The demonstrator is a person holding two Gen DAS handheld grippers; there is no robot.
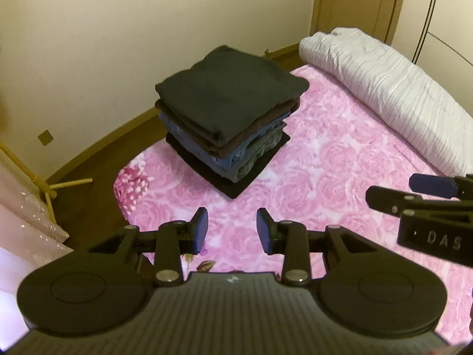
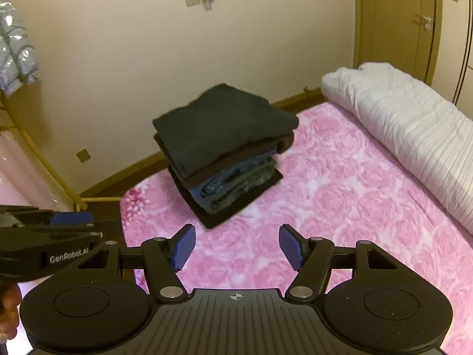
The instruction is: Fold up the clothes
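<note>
A stack of folded clothes (image 1: 227, 118) (image 2: 224, 148) sits on the pink flowered bedspread (image 1: 325, 177) (image 2: 340, 207) near the bed's far left corner; a dark grey piece lies on top, with brown, blue, grey and black pieces under it. My left gripper (image 1: 232, 230) hovers above the bedspread short of the stack, open and empty. My right gripper (image 2: 236, 247) is also open and empty, a little short of the stack. Each gripper shows at the edge of the other's view: the right gripper (image 1: 419, 198), the left gripper (image 2: 59, 227).
A rolled white quilt (image 1: 393, 100) (image 2: 414, 142) lies along the bed's right side. The bed's left edge drops to a brown floor (image 1: 97, 177). A wooden rack (image 1: 50, 186) stands at the left. A cream wall and a door (image 2: 396, 20) are behind.
</note>
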